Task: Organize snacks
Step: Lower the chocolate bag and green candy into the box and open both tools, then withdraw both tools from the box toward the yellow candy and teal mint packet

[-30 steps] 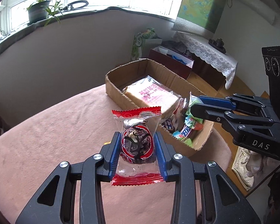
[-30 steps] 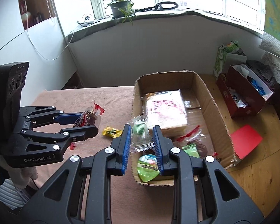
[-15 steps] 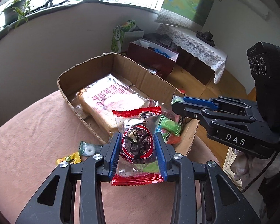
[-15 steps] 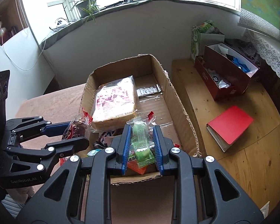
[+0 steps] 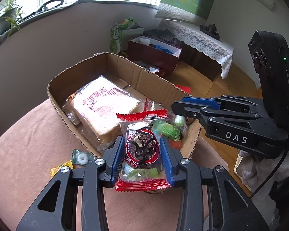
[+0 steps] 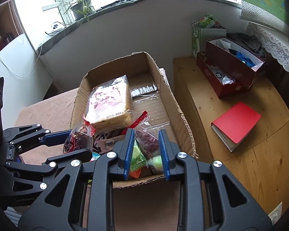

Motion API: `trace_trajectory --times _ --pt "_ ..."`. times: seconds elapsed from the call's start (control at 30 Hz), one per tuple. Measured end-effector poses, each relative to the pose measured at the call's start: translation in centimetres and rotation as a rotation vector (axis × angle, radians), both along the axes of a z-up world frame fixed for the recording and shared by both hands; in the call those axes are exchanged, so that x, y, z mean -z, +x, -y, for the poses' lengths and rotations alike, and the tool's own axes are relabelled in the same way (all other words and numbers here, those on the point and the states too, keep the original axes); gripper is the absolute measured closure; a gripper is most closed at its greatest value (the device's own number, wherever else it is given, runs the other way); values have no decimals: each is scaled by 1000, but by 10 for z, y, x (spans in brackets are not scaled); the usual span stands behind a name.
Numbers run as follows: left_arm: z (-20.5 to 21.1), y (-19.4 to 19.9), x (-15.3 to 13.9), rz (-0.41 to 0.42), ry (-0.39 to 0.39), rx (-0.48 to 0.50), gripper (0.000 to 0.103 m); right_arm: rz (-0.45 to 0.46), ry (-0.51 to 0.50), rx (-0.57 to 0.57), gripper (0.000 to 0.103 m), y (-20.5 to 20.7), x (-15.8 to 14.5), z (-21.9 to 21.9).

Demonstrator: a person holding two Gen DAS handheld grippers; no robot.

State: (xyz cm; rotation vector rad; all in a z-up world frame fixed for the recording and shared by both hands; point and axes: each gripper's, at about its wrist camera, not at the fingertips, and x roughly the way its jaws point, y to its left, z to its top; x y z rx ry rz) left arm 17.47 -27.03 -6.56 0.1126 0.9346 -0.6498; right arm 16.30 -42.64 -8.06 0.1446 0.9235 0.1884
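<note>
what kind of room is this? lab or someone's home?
Most likely a lived-in home room, not a lab: a potted plant on the window sill, a lace-edged cloth draped over low furniture, and a cloth-covered table holding a cardboard box of snacks.

Cardboard box point(image 5: 125, 71) on the table point(image 5: 28, 144), bread pack point(image 5: 104, 105) inside – two candies point(image 5: 81, 156) left of it

The lower part of the snack pile point(image 5: 169, 132) in the cardboard box point(image 5: 82, 71) is hidden behind the red-edged snack packet point(image 5: 142, 150). A green sweet point(image 6: 157, 161) is blurred between the right fingers point(image 6: 164, 152). The text on the bread pack point(image 6: 107, 102) is too small to be read.
</note>
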Motion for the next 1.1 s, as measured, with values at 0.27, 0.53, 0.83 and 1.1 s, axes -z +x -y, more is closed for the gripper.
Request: trace_trajectory --times 0.27,0.53,0.83,1.1 --pt "-5 -4 -4 14 -1 -1 65 18 -5 5 55 -5 -6 -3" --pt "-27 -5 -14 28 -21 -31 65 34 -2 -7 55 -13 -15 -14" --pt "-92 11 -12 8 -37 -162 65 66 33 -28 54 -30 -26 -27" --pt "-111 24 11 -35 -12 -212 65 94 54 -62 54 -52 -33 -44"
